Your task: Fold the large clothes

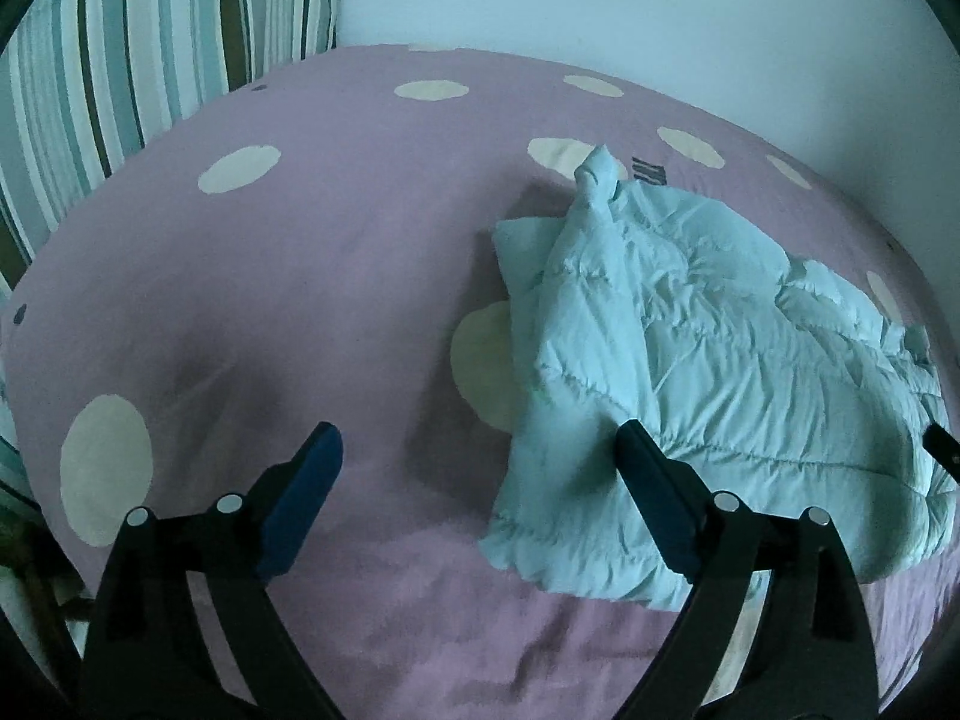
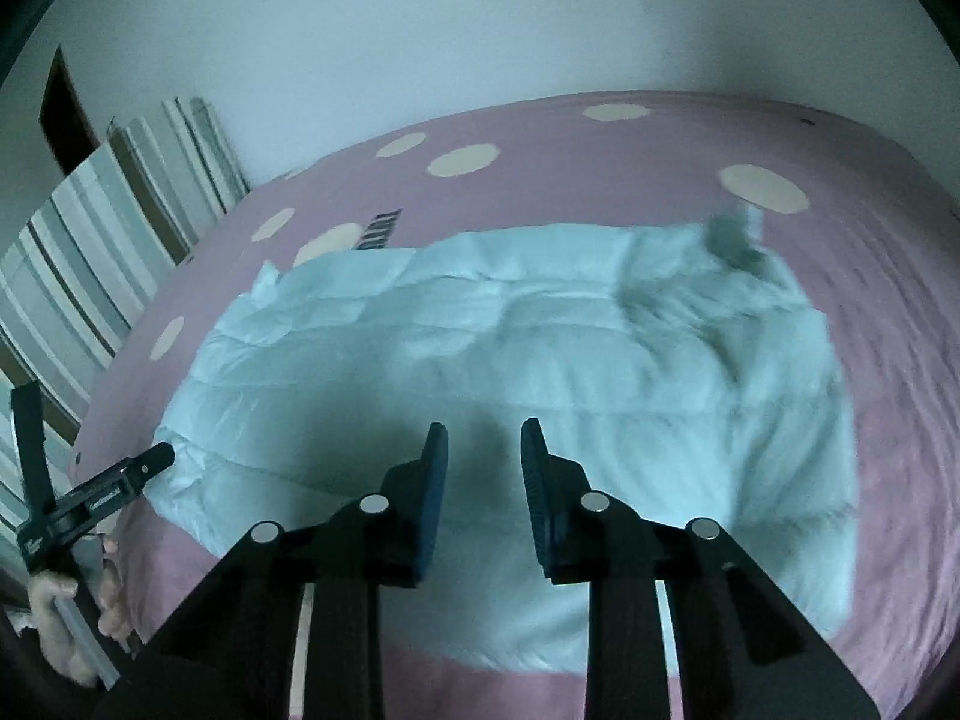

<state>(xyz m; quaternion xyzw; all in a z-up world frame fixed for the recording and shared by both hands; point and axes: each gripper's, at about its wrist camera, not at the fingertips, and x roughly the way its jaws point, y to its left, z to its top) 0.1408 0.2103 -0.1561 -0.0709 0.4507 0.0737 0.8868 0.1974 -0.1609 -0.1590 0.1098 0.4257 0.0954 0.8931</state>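
Observation:
A pale blue quilted puffer jacket (image 1: 708, 360) lies bunched on the pink spotted bed sheet (image 1: 336, 252). In the right wrist view the jacket (image 2: 510, 348) lies spread wide across the bed, slightly blurred. My left gripper (image 1: 480, 450) is open wide and empty, hovering just left of the jacket's near edge, its right finger over the fabric. My right gripper (image 2: 483, 444) is open by a narrow gap and empty, above the jacket's near middle. The left gripper's tip (image 2: 150, 462) shows at the jacket's left edge, held by a hand.
Striped pillows (image 1: 120, 60) stand at the head of the bed on the left, also in the right wrist view (image 2: 90, 252). A pale wall (image 1: 660, 12) runs along the far side of the bed. The sheet (image 2: 870, 300) carries cream dots.

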